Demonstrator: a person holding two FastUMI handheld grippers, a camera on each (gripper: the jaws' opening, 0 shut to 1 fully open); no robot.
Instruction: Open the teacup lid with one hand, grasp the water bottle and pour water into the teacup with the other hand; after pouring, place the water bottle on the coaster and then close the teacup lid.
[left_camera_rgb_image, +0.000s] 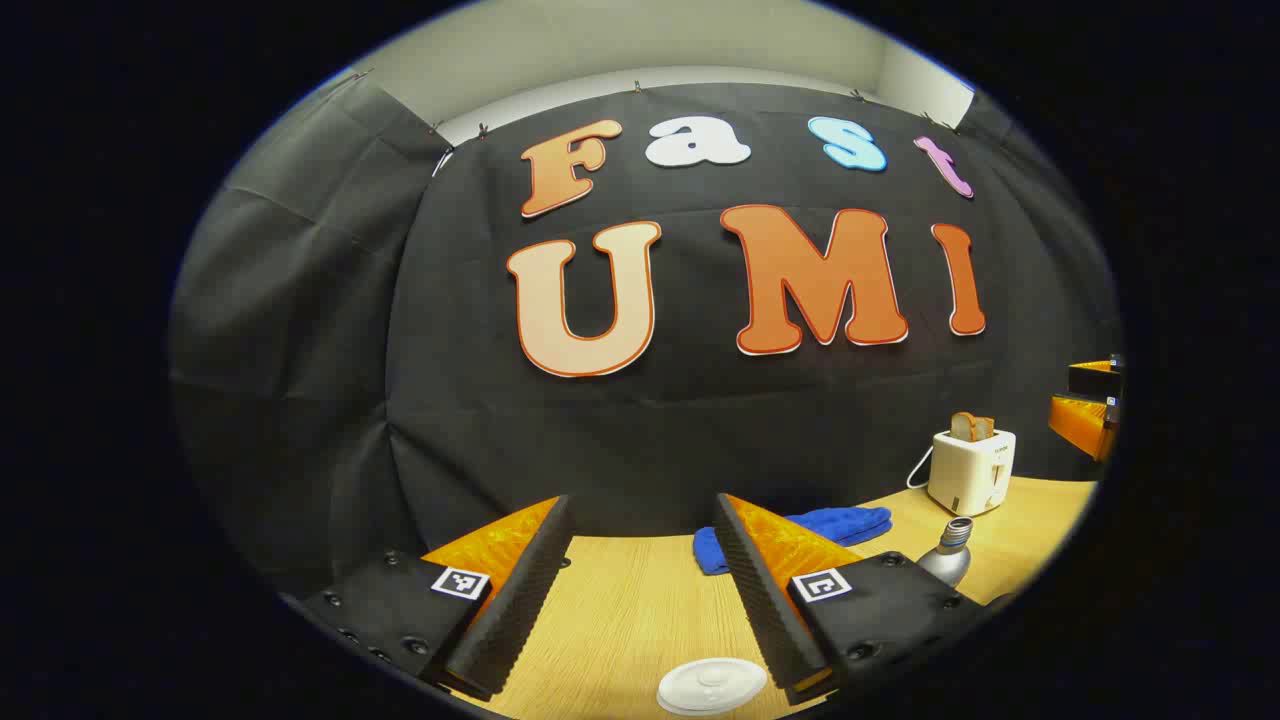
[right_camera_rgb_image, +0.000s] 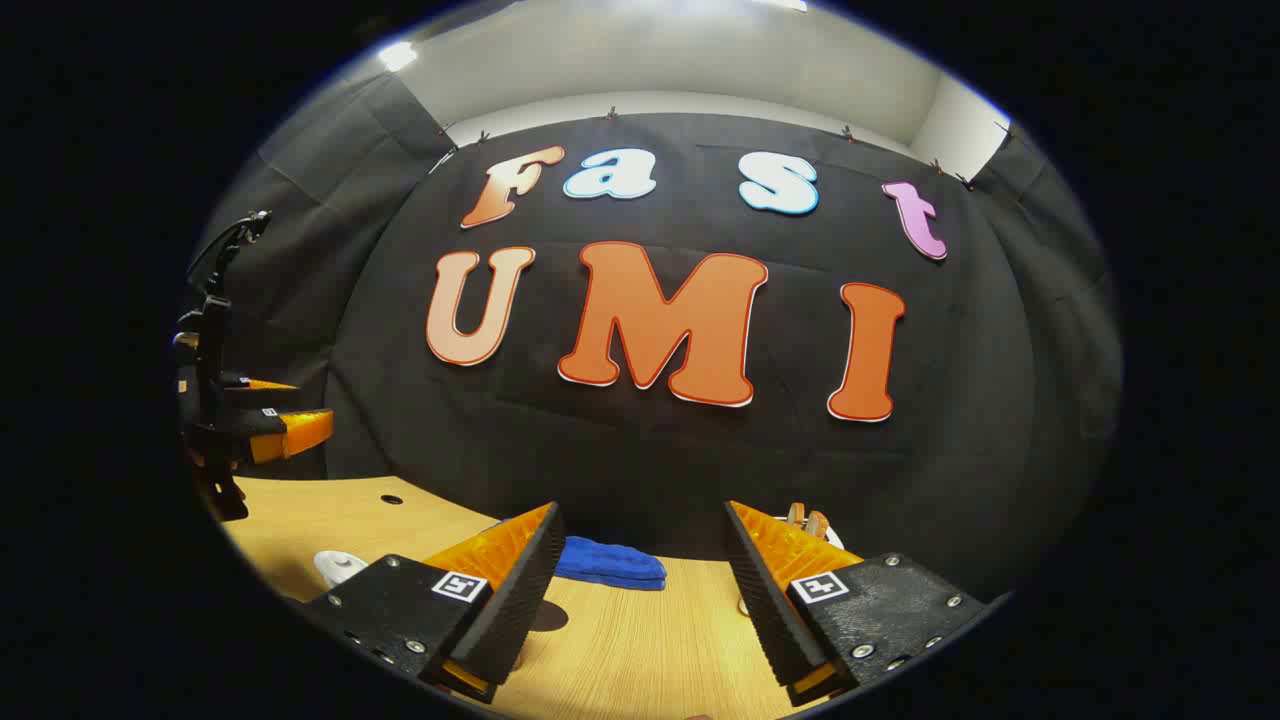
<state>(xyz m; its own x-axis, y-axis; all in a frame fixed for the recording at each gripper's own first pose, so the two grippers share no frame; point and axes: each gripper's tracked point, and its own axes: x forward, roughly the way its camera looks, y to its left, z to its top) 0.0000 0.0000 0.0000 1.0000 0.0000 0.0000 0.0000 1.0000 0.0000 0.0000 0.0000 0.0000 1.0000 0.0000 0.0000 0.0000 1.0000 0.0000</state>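
Left gripper view, nearest first: left gripper (left_camera_rgb_image: 640, 590) spread wide, nothing between the ribbed pads, hanging over the wooden table (left_camera_rgb_image: 620, 610). Right below the gap, a white teacup lid (left_camera_rgb_image: 711, 686) at the bottom edge, round with a small knob; can't tell from here whether it sits on the cup or flat on the table. Just past the right-hand finger, a silver water bottle (left_camera_rgb_image: 946, 555) standing upright, cap on, body partly hidden behind the finger block. Behind the fingers, a folded blue cloth (left_camera_rgb_image: 840, 525) lying flat. Farther back toward the wall, a white toaster (left_camera_rgb_image: 970, 468) with a slice of bread (left_camera_rgb_image: 971, 427) sticking out the top. Off at the far right edge, the other gripper (left_camera_rgb_image: 1085, 405), orange and black, mostly cut off.

Right gripper view: right gripper (right_camera_rgb_image: 640, 590) also wide open and empty above the table (right_camera_rgb_image: 640, 650). Dark round patch (right_camera_rgb_image: 545, 616) on the wood beside the left-hand finger, maybe the coaster, hard to tell. White lid (right_camera_rgb_image: 338, 566) low on the left. Blue cloth (right_camera_rgb_image: 610, 565) behind the gap, bread tips peeking over the right-hand finger. Far left, the left gripper (right_camera_rgb_image: 270, 425) up off the table.
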